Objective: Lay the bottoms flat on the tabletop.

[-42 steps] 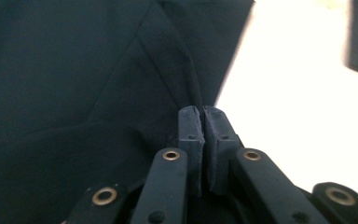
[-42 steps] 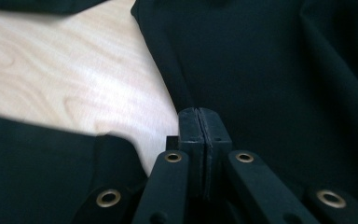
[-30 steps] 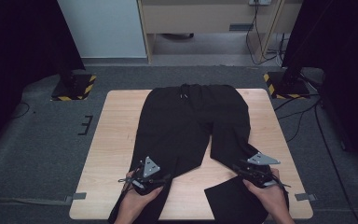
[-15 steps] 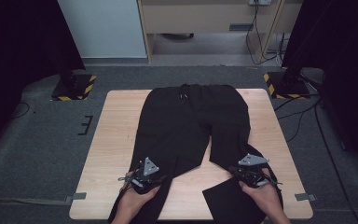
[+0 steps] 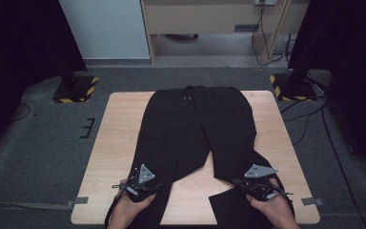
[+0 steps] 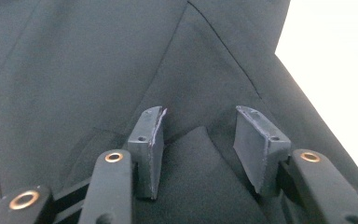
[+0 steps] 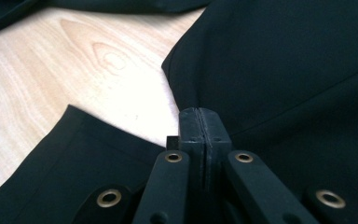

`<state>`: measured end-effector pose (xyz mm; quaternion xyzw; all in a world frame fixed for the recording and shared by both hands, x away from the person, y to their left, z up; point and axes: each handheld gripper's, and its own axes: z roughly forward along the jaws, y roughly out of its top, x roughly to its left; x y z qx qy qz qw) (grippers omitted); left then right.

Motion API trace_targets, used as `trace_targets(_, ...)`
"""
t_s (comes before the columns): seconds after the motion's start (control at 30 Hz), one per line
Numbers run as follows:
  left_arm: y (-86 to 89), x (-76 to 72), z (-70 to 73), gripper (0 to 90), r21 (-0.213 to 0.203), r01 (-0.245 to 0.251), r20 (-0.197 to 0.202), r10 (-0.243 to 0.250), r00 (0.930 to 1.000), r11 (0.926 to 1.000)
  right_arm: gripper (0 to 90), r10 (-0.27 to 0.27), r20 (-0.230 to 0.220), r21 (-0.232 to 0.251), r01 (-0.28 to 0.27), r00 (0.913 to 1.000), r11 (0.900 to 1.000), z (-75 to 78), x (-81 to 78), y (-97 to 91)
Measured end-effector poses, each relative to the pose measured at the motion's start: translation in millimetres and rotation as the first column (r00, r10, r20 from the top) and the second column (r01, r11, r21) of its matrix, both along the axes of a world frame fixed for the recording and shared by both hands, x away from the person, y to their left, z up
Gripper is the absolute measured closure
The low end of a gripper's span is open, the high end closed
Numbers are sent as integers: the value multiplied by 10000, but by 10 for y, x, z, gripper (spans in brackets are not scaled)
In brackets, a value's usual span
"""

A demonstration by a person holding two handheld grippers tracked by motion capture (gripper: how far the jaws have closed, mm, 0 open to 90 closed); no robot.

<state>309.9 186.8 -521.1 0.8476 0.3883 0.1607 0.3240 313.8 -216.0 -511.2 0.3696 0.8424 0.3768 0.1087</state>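
Observation:
Black trousers [image 5: 195, 129] lie flat on the wooden table [image 5: 124, 143], waistband at the far side. My left gripper [image 5: 155, 185] rests on the left leg near the front edge. In the left gripper view its jaws [image 6: 198, 135] stand apart after just closing partway, and a raised fold of cloth [image 6: 191, 158] sits between the pads. My right gripper [image 5: 237, 182] is at the inner edge of the right leg. Its jaws [image 7: 200, 116] are pressed together on that cloth edge [image 7: 182, 88]. The leg's lower end [image 7: 74, 163] lies folded across the bare wood beside it.
Two stands with yellow-and-black bases [image 5: 74, 88] [image 5: 290, 86] flank the table's far corners. Cables [image 5: 314, 119] trail over the grey floor at the right. Grey tape [image 5: 76, 201] marks the front corners. A wooden cabinet [image 5: 209, 19] stands at the back.
The right gripper has shut on the trouser leg's edge and shifted slightly left and toward the front edge. The left gripper has stayed in place with its jaws narrower.

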Motion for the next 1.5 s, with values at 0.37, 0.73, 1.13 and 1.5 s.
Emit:
trace_targets(0.37,78,-133,44,470,-140,81,131,-79,9999,9999,522,-571,516,518,544,9970,9972,98,104,132)
trace_targets(0.73,-166,37,116,322,-1473,-215,983,363,9945,9889,357,-1705,710,186,1696,9828,9853,-29,642,768)
trace_targets(1.13,-538,271,-64,591,-260,-45,808,66,9967,9997,896,-1465,629,-841,1515,9872,9849,-48,759,873)
trace_targets(1.5,-475,-47,102,891,-1284,982,226,-960,9951,9869,899,-1182,726,-393,1212,9903,9918,74,743,829)
